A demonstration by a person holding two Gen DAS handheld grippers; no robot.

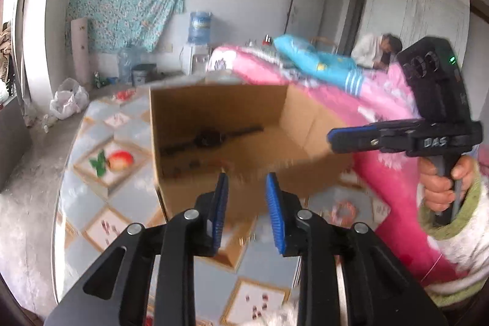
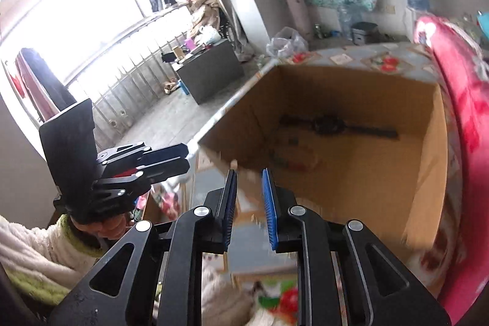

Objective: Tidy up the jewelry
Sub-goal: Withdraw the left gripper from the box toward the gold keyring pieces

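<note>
An open cardboard box (image 1: 189,191) stands on the table straight ahead of both grippers. A black wristwatch (image 1: 211,138) lies flat on its floor, and small blurred colourful pieces (image 2: 290,161) lie beside the watch (image 2: 328,124). My left gripper (image 1: 247,176) hovers at the box's near rim, blue pads a narrow gap apart with nothing between them. My right gripper (image 2: 249,173) hangs over the box's (image 2: 428,173) near edge, also slightly parted and empty. Each gripper shows in the other's view: the right gripper (image 1: 331,139) at the right, the left gripper (image 2: 186,156) at the left.
The table carries a cloth (image 1: 107,161) printed with fruit. A pink blanket (image 1: 382,173) is piled against the box's right side. A hand (image 1: 437,188) in a fluffy sleeve grips the right gripper's handle. Another person (image 1: 379,48) sits at the back. A water dispenser (image 1: 198,29) stands by the wall.
</note>
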